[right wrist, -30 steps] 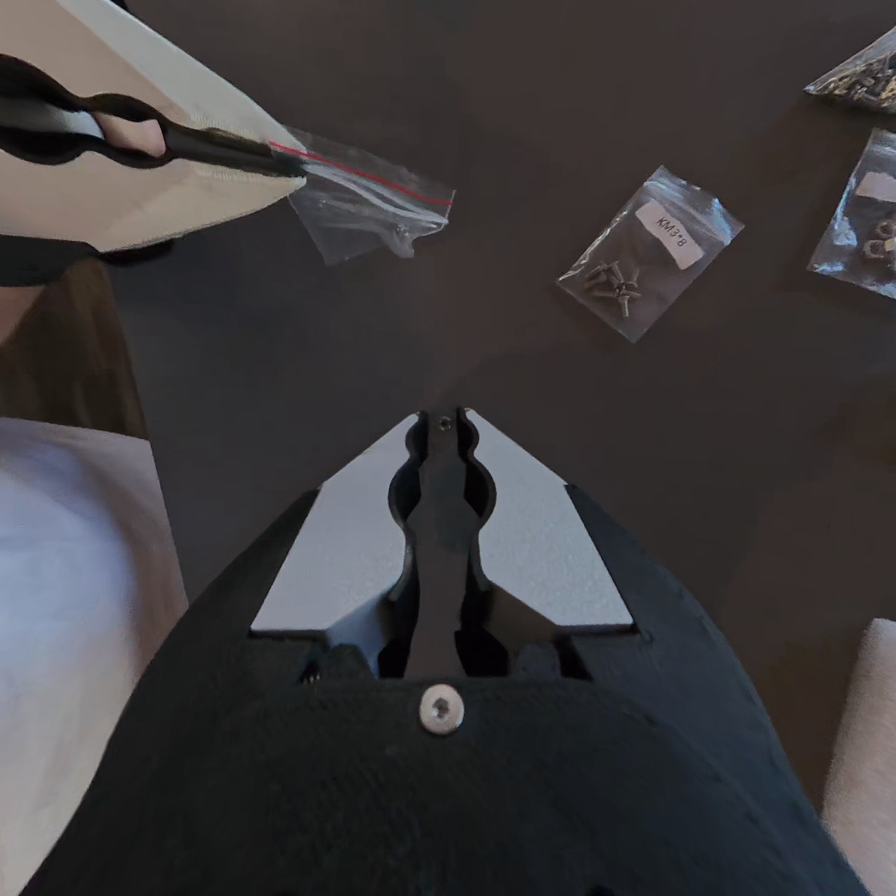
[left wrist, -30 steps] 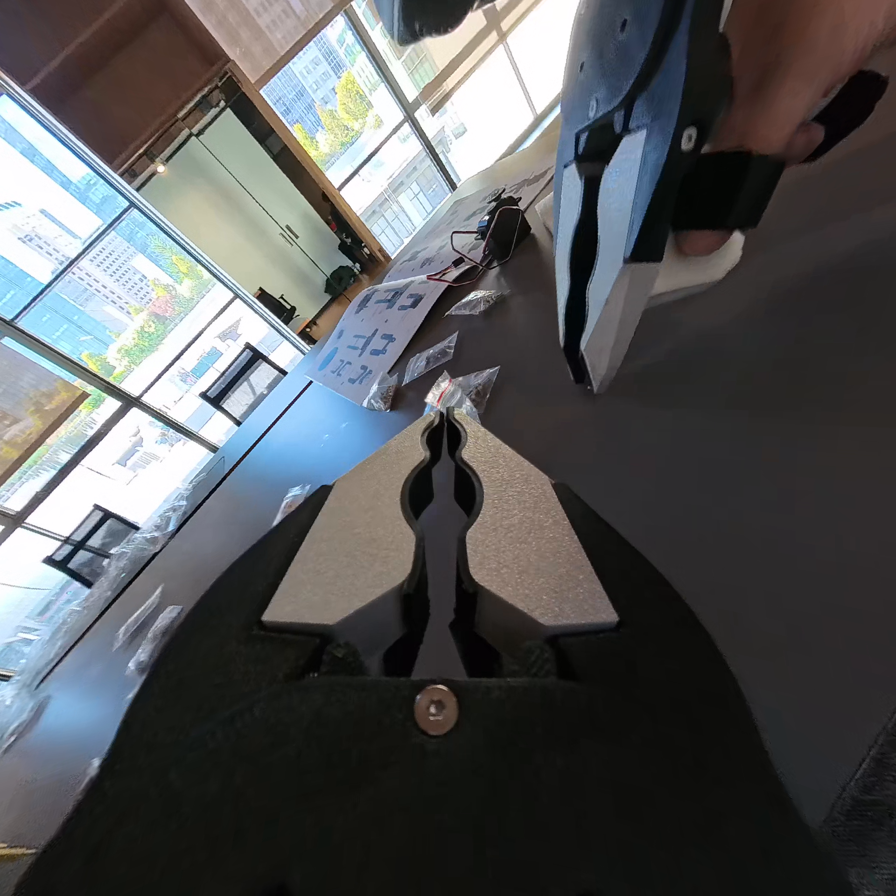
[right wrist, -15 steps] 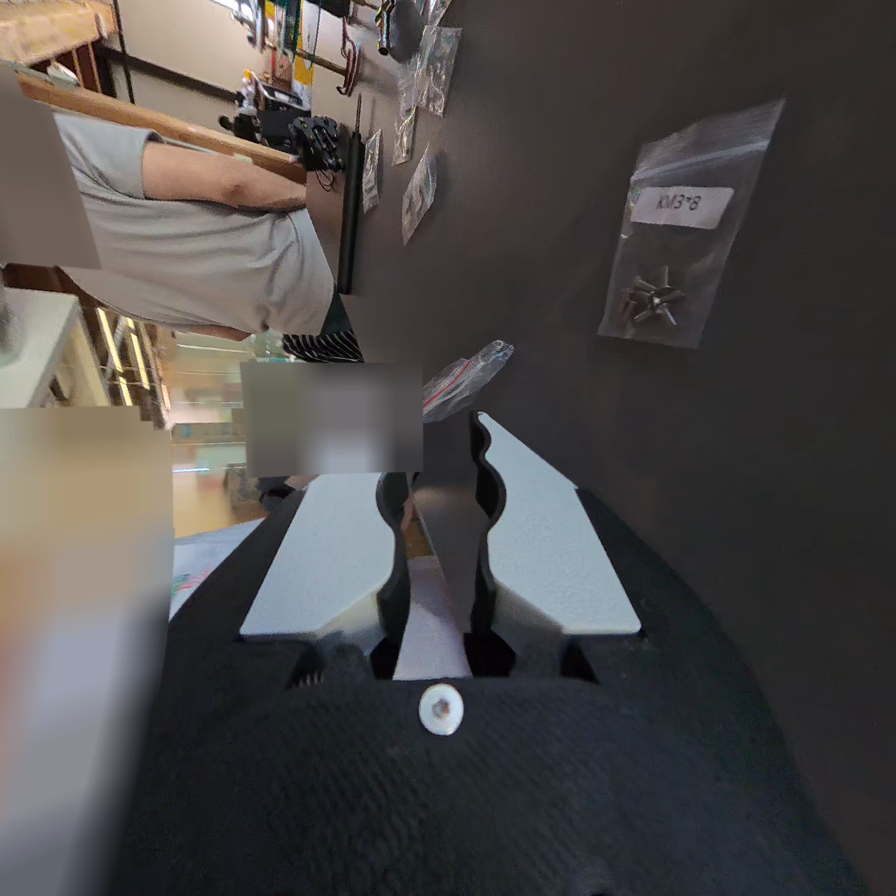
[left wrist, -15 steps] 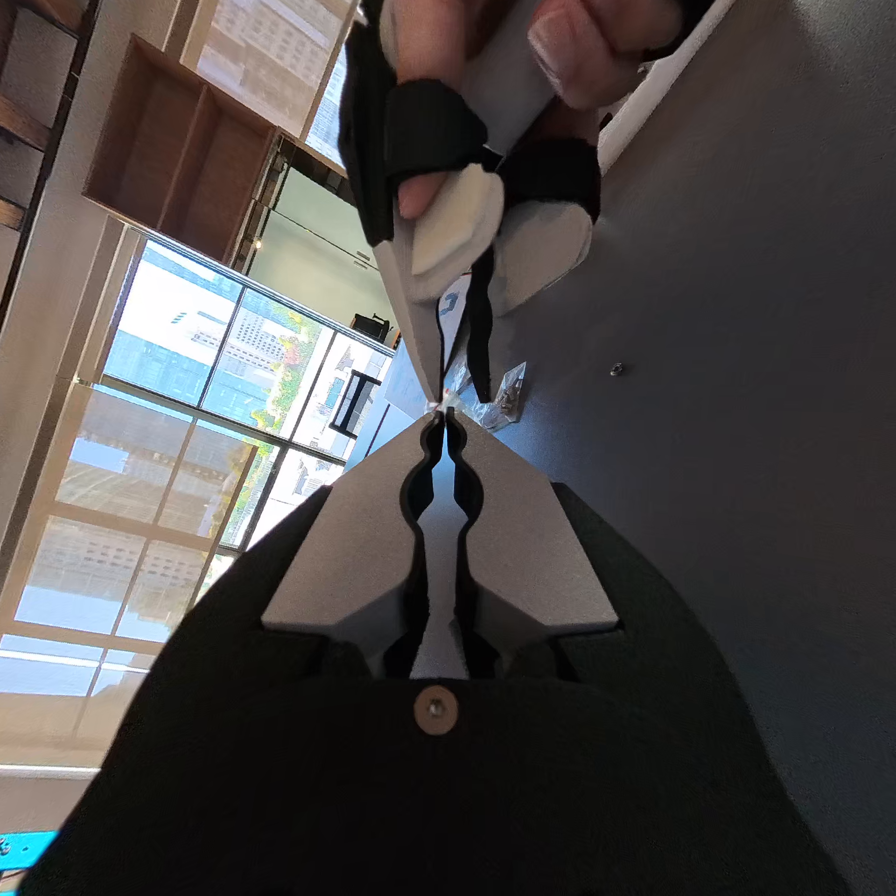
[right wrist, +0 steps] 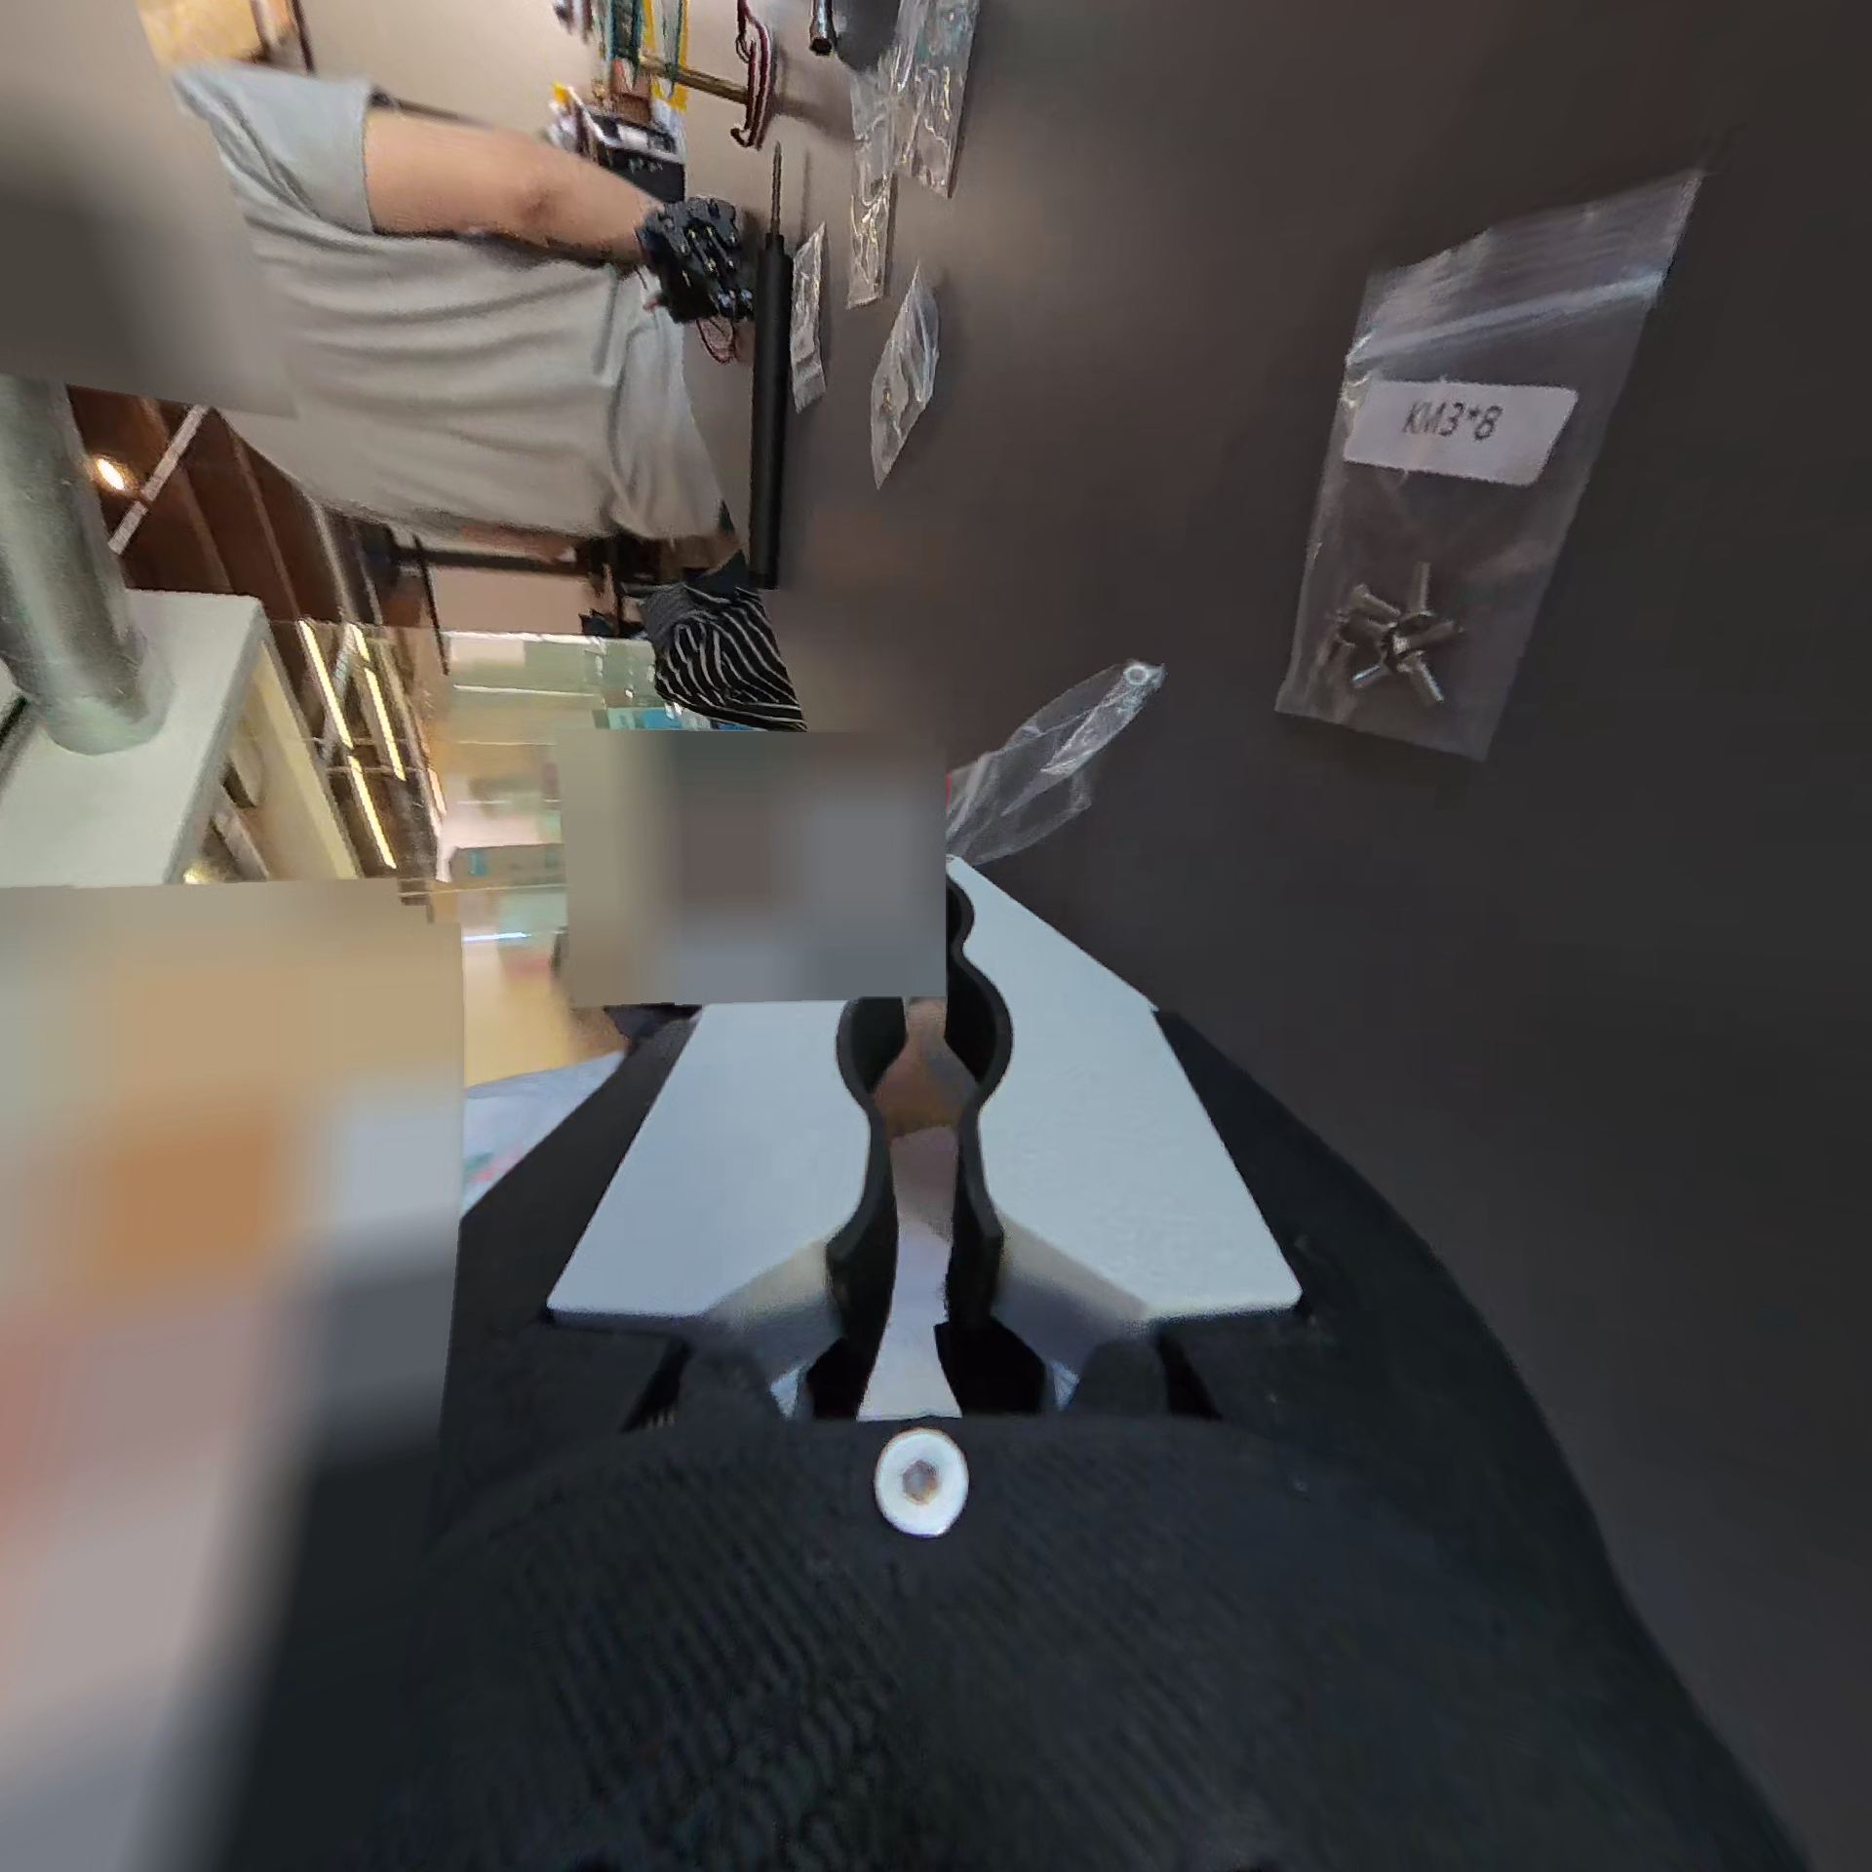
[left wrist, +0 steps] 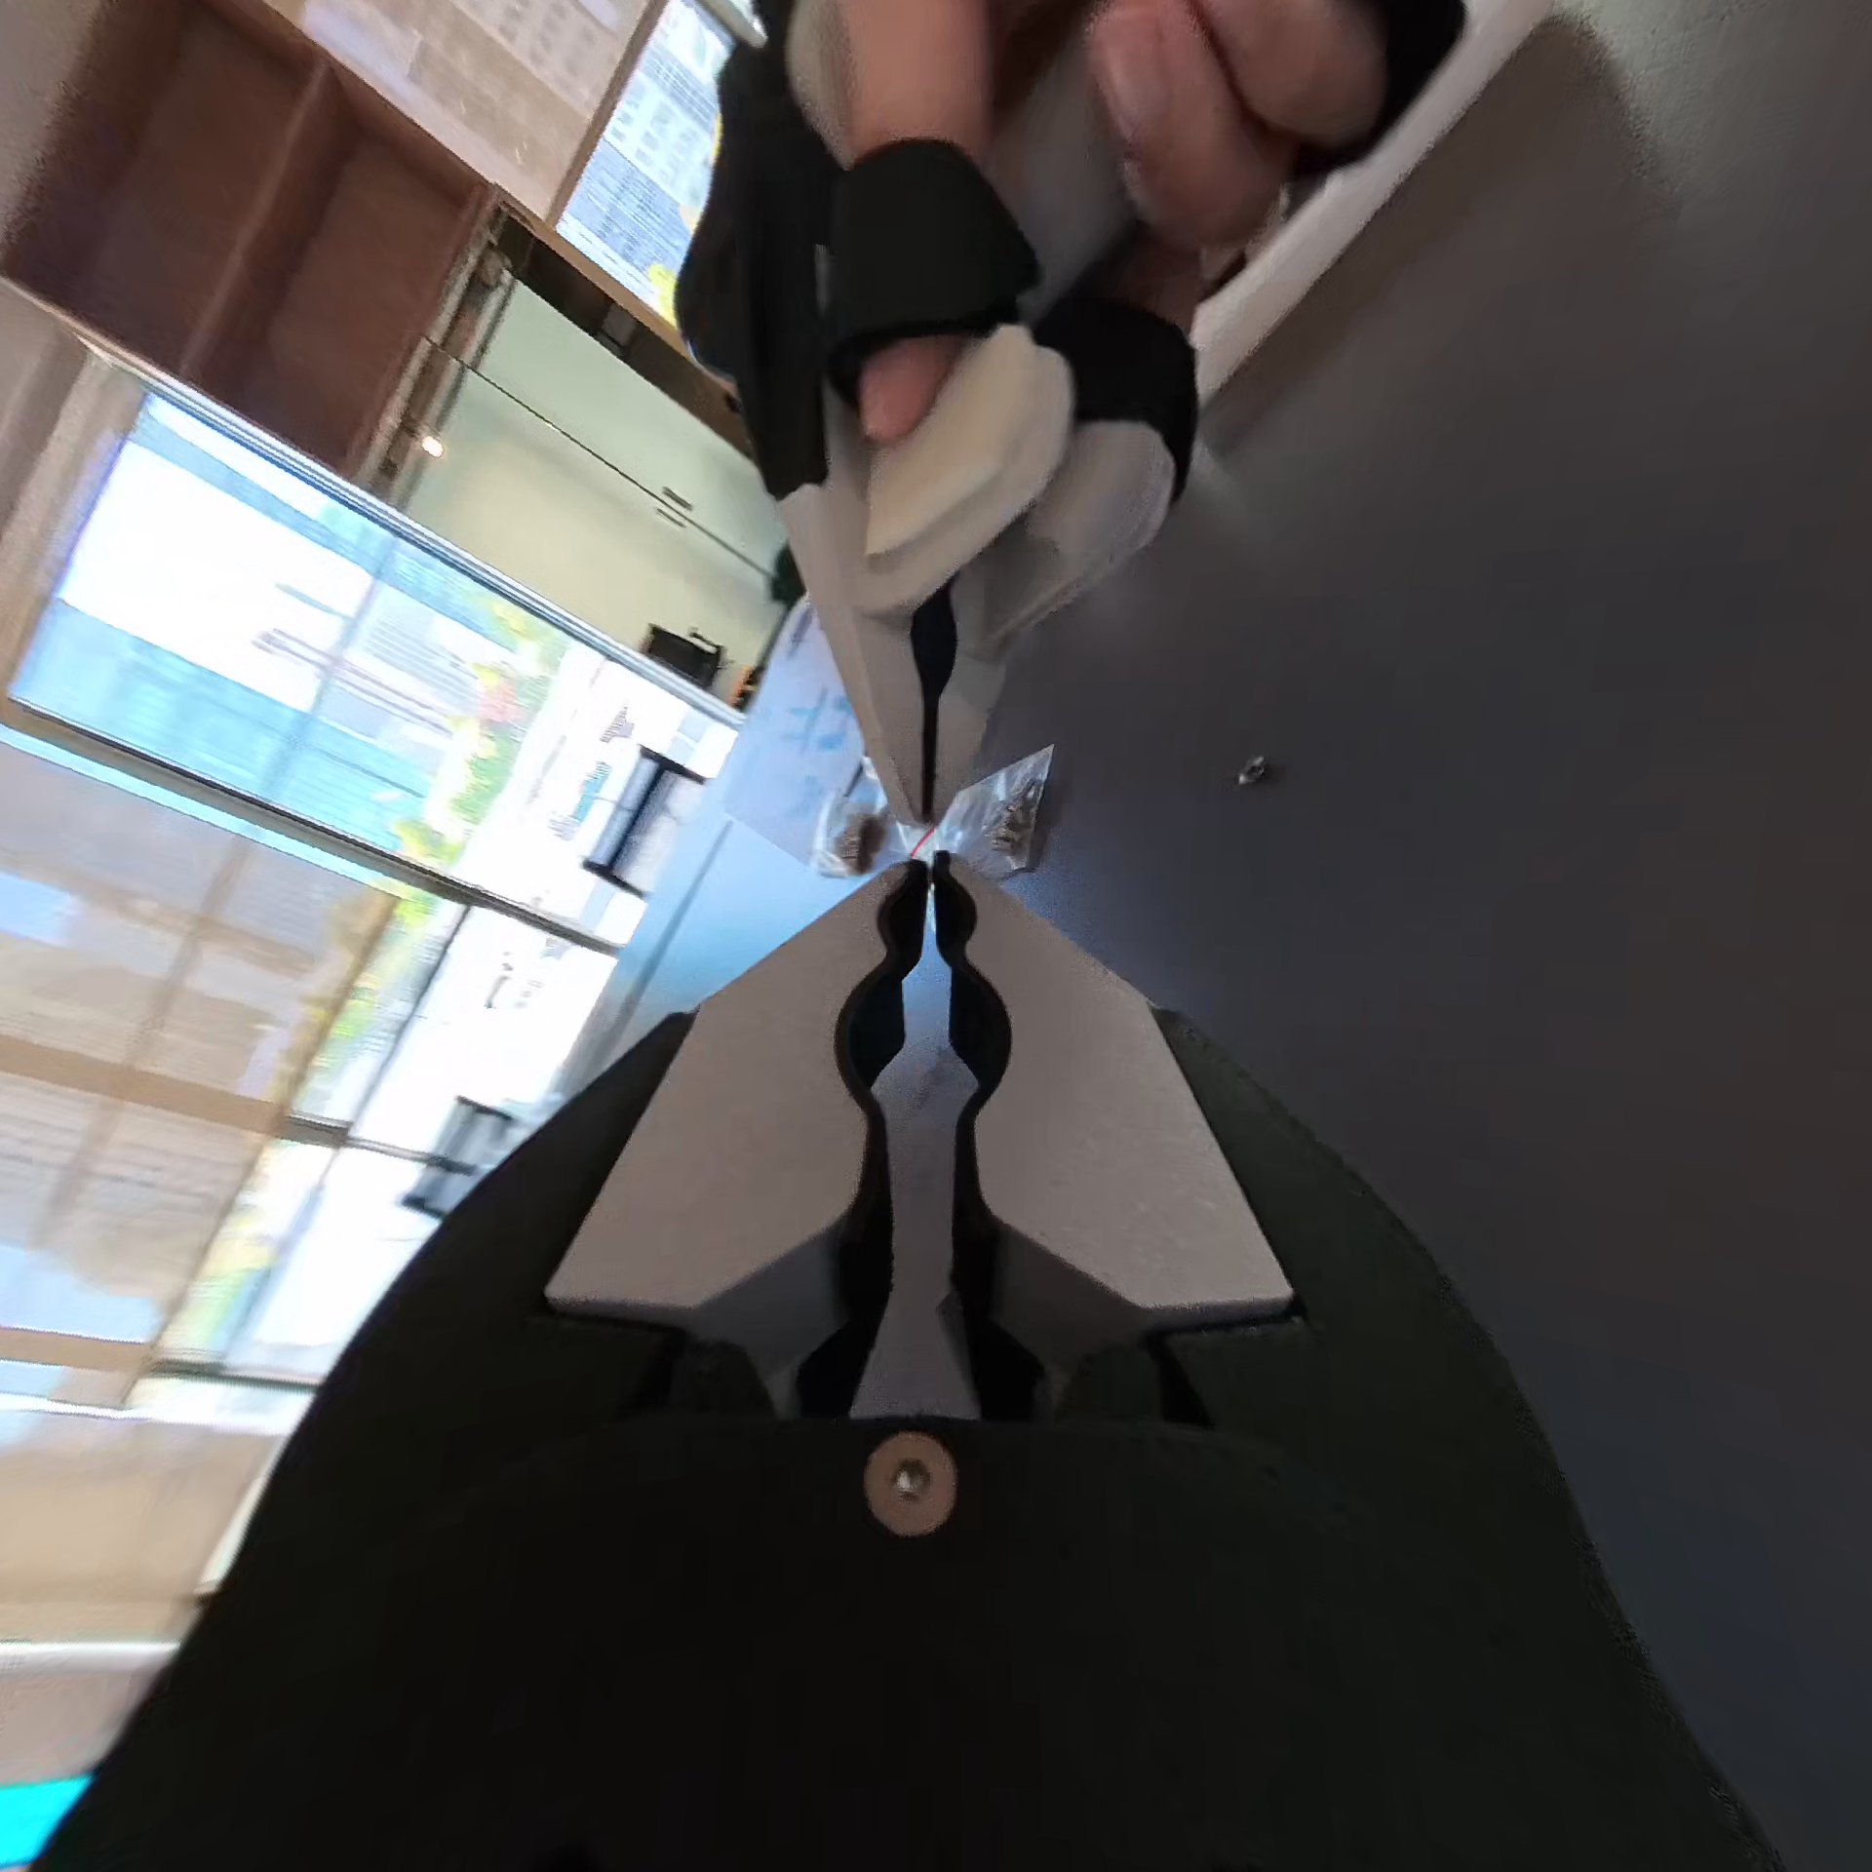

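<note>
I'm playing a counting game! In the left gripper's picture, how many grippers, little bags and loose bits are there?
Grey-and-black two-finger grippers: 2, the left gripper and the right gripper.
Small clear plastic bags: 3, the red-striped bag pinched by both, the screw bag and the dark-bits bag.
Loose small metal piece on the dark table: 1.
Total: 6.

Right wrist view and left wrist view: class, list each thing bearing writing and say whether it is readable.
White sticker on the clear plastic zip bag of screws: short printed code, readable, not copied here.
White paper sheet with blue print: too blurred to read.
Pale wall chart: too small to read.
</note>
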The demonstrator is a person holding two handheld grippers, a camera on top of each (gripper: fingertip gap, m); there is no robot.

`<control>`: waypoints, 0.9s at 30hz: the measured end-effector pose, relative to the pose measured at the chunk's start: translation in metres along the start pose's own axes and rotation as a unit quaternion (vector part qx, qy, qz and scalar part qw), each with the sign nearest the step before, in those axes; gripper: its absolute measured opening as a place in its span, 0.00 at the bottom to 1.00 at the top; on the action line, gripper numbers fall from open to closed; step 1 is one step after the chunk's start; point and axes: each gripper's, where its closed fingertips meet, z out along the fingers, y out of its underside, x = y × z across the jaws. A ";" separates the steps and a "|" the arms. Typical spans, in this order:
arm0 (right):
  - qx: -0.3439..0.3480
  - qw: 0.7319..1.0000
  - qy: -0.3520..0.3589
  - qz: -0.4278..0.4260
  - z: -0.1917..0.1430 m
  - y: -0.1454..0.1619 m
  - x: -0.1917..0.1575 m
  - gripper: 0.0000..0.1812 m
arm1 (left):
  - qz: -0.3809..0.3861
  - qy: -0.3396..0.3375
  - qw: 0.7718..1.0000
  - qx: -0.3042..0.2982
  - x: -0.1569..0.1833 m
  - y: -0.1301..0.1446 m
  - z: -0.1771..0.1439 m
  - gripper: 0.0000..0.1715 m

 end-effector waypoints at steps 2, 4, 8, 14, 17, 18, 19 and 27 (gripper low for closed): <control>-0.013 1.000 0.000 -0.025 0.002 0.003 -0.002 0.00 | -0.090 0.035 0.995 0.013 -0.002 0.000 -0.006 0.00; -0.017 0.998 -0.005 -0.057 0.004 0.005 -0.007 0.00 | -0.221 0.100 0.970 0.030 -0.005 0.000 -0.016 0.02; -0.021 0.989 0.014 -0.143 0.006 0.006 -0.011 0.00 | -0.392 0.199 0.895 0.071 -0.026 -0.006 -0.031 0.10; -0.011 0.972 0.028 -0.231 0.008 0.007 -0.021 0.00 | -0.486 0.285 0.825 0.035 -0.014 -0.002 -0.013 0.10; -0.010 0.971 0.027 -0.236 0.008 0.008 -0.022 0.00 | -0.489 0.280 0.826 0.031 -0.010 0.000 -0.008 0.07; -0.010 0.972 0.027 -0.234 0.008 0.008 -0.022 0.00 | -0.495 0.286 0.820 0.036 -0.009 -0.001 -0.008 0.05; -0.009 0.972 0.025 -0.233 0.007 0.008 -0.022 0.00 | -0.501 0.291 0.814 0.042 -0.008 -0.003 -0.008 0.03; -0.014 0.972 0.025 -0.232 0.006 0.008 -0.021 0.00 | -0.508 0.297 0.807 0.056 -0.010 -0.005 -0.008 0.04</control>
